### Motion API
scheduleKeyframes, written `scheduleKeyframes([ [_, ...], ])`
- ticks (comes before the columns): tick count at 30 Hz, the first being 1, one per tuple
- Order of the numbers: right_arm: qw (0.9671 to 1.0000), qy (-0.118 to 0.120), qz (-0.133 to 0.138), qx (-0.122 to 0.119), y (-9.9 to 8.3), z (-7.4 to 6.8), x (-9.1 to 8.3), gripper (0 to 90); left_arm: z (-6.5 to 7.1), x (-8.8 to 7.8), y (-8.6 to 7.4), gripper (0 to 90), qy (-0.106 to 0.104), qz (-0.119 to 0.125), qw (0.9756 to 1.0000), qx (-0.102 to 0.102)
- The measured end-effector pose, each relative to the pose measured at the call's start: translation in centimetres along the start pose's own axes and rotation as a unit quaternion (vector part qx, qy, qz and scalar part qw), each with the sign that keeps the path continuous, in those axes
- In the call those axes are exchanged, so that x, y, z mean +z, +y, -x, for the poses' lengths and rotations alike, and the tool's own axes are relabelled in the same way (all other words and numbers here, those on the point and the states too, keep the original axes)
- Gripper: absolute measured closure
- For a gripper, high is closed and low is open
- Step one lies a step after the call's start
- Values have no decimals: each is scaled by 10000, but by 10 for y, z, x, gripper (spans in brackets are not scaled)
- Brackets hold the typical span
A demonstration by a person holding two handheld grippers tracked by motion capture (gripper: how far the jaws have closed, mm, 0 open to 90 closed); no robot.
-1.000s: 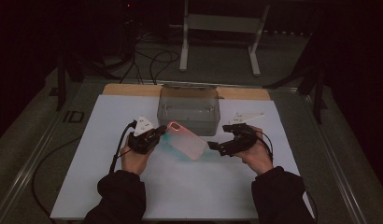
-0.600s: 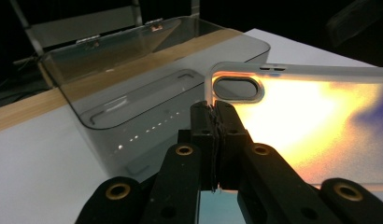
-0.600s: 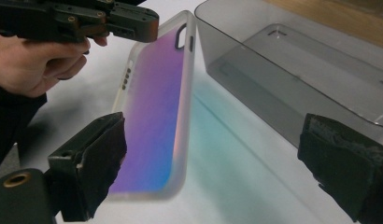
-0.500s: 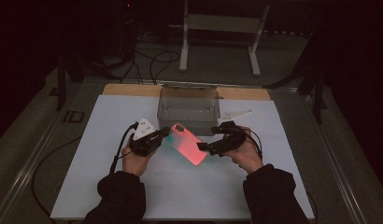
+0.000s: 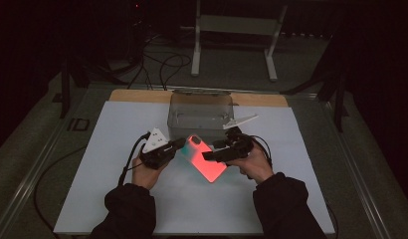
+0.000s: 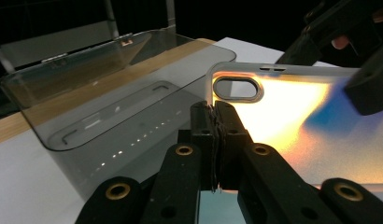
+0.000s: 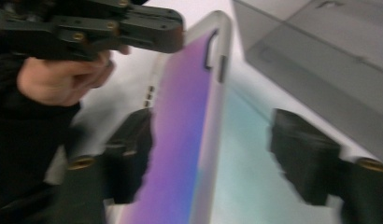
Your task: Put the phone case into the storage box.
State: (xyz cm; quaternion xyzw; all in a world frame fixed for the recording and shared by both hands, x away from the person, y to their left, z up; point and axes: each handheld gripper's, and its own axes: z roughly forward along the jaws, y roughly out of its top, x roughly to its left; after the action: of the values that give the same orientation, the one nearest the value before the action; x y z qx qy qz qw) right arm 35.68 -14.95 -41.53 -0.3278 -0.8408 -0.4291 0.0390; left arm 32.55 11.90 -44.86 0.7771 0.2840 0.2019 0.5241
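left hand-held gripper (image 6: 216, 140) clamped on phone case (image 5: 204, 158) | right hand-held gripper (image 7: 213, 154) moved in, jaws just closing astride its edge — not yet pinching | two-handed hold next

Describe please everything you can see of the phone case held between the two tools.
The phone case is translucent, frosted plastic glowing orange-pink, with an oval camera cutout near one corner. It is held above the white table, before a clear box. The left tool is clamped on its edge; the right tool, jaws just closing, straddles its other end.
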Motion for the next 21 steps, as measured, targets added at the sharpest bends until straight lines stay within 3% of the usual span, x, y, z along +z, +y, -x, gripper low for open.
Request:
scheduleKeyframes([
  [10,9984,426,-162,335,0,4,2,662,1,1,-1,887,-237,63,9997,76],
  [15,9968,509,-338,520,0,5,2,739,1,3,-2,884,-257,67,9996,107],
  [18,9929,652,-452,888,-1,5,2,778,2,4,-2,882,-244,65,9996,118],
  [21,9886,643,-497,1264,-1,5,2,798,3,5,-2,879,-230,89,9996,109],
])
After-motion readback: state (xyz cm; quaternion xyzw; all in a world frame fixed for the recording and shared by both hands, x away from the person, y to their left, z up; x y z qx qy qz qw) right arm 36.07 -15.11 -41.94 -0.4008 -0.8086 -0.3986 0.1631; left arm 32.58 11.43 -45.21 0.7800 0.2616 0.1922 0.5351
